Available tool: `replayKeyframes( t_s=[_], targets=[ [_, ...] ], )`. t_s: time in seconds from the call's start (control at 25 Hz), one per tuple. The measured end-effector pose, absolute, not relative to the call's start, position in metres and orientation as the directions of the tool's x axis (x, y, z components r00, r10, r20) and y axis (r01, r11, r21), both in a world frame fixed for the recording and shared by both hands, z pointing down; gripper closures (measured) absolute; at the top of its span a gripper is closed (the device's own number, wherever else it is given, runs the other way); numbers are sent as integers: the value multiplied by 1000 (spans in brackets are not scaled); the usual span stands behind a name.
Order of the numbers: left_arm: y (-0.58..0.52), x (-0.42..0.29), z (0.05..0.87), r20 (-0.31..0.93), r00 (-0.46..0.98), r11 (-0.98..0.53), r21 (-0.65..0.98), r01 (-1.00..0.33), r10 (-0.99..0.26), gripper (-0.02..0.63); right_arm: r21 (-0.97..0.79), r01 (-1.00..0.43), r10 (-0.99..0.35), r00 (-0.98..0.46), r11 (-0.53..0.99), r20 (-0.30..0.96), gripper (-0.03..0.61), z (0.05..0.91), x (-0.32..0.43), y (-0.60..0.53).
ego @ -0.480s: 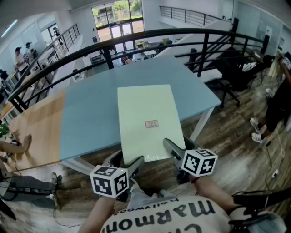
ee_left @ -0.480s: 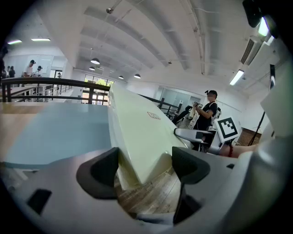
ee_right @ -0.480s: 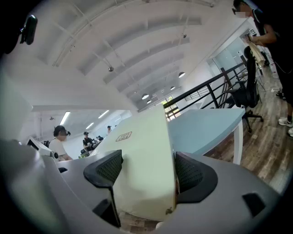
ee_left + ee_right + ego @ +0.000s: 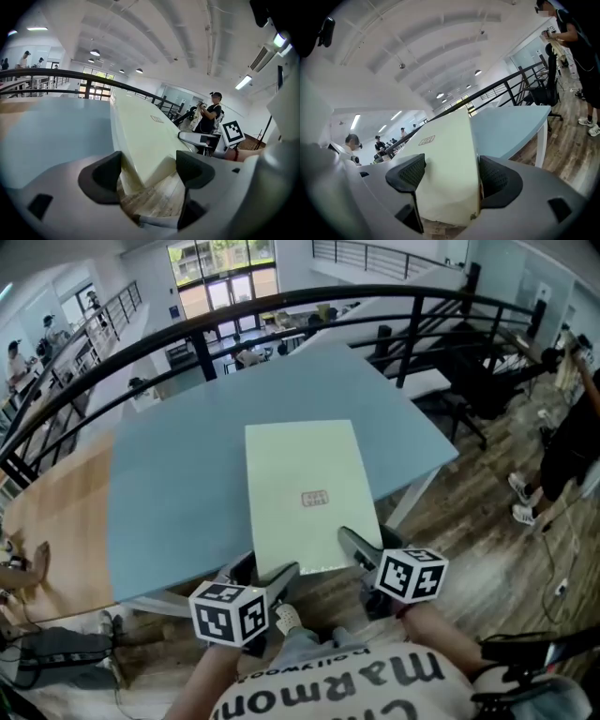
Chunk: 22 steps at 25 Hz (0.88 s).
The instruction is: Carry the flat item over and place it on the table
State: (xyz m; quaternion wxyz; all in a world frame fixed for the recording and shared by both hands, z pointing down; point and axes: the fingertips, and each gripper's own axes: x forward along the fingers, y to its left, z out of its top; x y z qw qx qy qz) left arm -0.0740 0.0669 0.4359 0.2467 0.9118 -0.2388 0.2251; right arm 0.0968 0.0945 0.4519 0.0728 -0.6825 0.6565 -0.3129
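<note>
Box (image 4: 305, 493) looks light, stiff and slick; your left gripper (image 4: 274, 579) and right gripper (image 4: 359, 551) jaws clench its near corners, lower centre, over the worktop (image 4: 178, 493) edge.

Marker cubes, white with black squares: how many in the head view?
2. One white marker cube lower left, the other lower right, both at the pale green board's near edge.

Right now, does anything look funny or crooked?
The pale green board is askew over the blue table, not lined up with its edges. Its near end sticks out past the table, over the floor, gripped by the left tongs and right tongs.
</note>
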Motion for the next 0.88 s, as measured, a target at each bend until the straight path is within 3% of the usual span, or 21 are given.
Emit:
replayKeyframes(
  t_s=[0.64, 0.88],
  targets=[
    [-113, -79, 397, 517, 799, -804, 308, -508, -306, 255, -555, -811, -948, -3, -183, 317, 216, 424, 91, -73],
    [-155, -131, 393, 517, 796, -802, 302, -515, -316, 255, -585, -787, -944, -13, -194, 330, 216, 425, 38, -115]
  ],
)
